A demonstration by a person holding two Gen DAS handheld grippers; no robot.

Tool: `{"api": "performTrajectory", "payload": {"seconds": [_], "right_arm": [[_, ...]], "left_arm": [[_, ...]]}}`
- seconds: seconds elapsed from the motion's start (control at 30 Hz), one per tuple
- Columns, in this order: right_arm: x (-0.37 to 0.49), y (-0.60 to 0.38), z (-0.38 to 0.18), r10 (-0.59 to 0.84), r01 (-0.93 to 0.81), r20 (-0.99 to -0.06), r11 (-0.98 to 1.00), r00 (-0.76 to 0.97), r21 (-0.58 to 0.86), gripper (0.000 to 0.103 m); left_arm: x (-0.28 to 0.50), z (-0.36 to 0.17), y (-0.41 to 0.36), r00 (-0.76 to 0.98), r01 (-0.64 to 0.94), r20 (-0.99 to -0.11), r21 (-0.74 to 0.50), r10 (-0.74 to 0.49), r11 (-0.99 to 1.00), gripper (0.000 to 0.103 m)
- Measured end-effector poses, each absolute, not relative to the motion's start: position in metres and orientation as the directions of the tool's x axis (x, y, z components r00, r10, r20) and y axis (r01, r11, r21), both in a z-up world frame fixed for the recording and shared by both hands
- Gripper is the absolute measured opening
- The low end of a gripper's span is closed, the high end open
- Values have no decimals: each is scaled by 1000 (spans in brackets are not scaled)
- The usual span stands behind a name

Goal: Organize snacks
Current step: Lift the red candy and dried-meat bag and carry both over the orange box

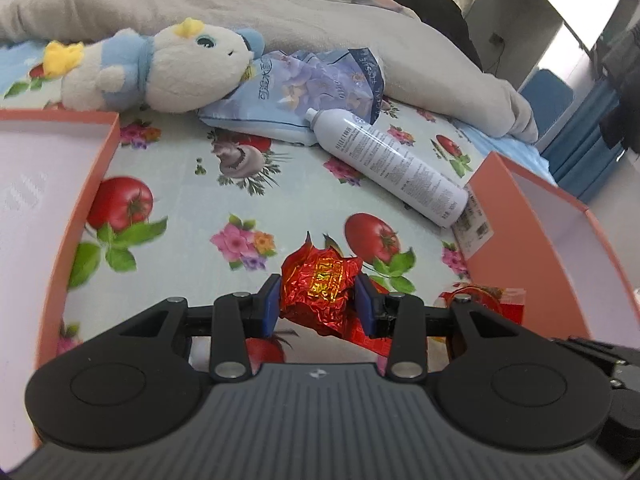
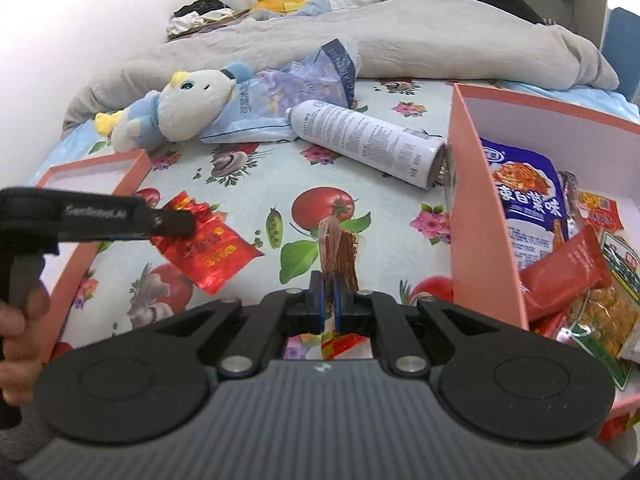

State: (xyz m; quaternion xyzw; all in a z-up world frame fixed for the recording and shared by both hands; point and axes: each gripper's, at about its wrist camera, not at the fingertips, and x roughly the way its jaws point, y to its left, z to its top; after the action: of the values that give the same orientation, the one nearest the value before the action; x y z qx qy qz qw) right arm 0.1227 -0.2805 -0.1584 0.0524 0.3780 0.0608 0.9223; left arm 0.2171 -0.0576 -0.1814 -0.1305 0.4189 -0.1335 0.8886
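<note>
My left gripper [image 1: 320, 300] is shut on a crinkled red foil snack packet [image 1: 320, 284] with gold print, held just above the patterned bedsheet. In the right wrist view the same left gripper [image 2: 178, 222] reaches in from the left, pinching the red foil packet [image 2: 208, 248]. My right gripper [image 2: 330, 300] is shut on a thin clear packet with a brown strip snack [image 2: 338, 252], which stands upright between the blue pads. An orange box [image 2: 472, 208] on the right holds several snack packs, among them a blue one [image 2: 528, 200].
A second orange box [image 1: 100, 168] lies at the left. A white spray can [image 1: 384, 160] lies on its side against the right box [image 1: 492, 208]. Behind it are a plush toy [image 1: 160, 72], a blue tissue pack [image 1: 304, 92] and a grey duvet [image 1: 280, 12]. A hand [image 2: 20, 320] grips the left tool.
</note>
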Motion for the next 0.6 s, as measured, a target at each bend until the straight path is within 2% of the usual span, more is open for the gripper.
{"api": "performTrajectory", "payload": {"seconds": [0.3,0.6], "right_arm": [[117,-289,-132,167,-60,-666,982,727,180,7],[108,-299,-86,165,-66,-611,981,774,181,7]], "left_arm": [[205,-158,-68,631,138,-688,-354,-358,925,44],[208,-104,-79,671,156,-649,-350,-359,924,44]]}}
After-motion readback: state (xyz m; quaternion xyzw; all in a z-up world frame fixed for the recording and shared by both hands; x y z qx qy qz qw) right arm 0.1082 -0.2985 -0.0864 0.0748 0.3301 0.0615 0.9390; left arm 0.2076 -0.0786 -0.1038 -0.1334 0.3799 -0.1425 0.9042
